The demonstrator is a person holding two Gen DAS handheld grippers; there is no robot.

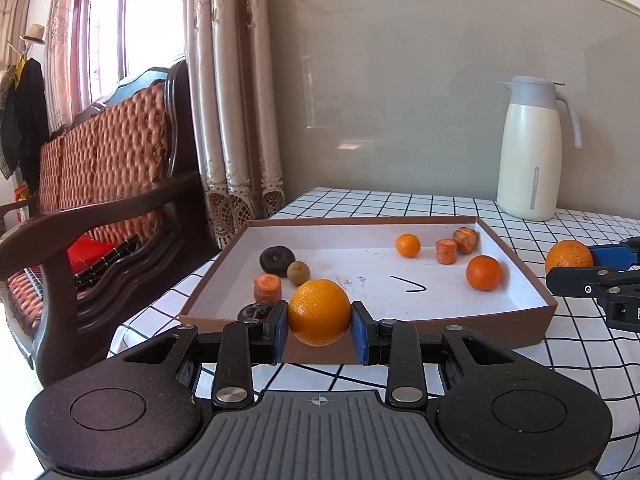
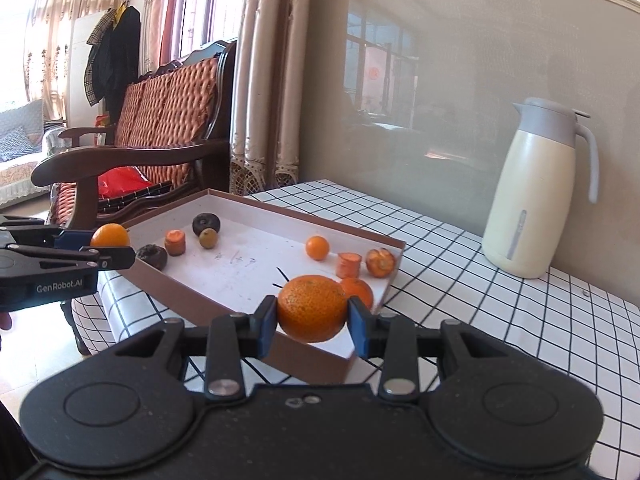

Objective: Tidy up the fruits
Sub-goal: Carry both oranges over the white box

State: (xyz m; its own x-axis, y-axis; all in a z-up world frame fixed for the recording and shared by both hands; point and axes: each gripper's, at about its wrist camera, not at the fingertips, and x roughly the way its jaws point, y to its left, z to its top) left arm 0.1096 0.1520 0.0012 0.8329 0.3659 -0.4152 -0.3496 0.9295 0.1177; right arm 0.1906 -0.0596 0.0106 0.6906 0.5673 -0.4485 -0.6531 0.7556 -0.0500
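Tray [image 1: 516, 248] on table [image 1: 580, 360], fruit pieces [image 1: 483, 273] inside, jug [image 1: 530, 160] behind right.

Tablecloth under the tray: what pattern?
White tablecloth with a black grid, clearest in the right wrist view.

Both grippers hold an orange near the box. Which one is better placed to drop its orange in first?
Probably left. The left gripper holds its orange over the box's near rim. The right gripper holds its orange above the box's corner.
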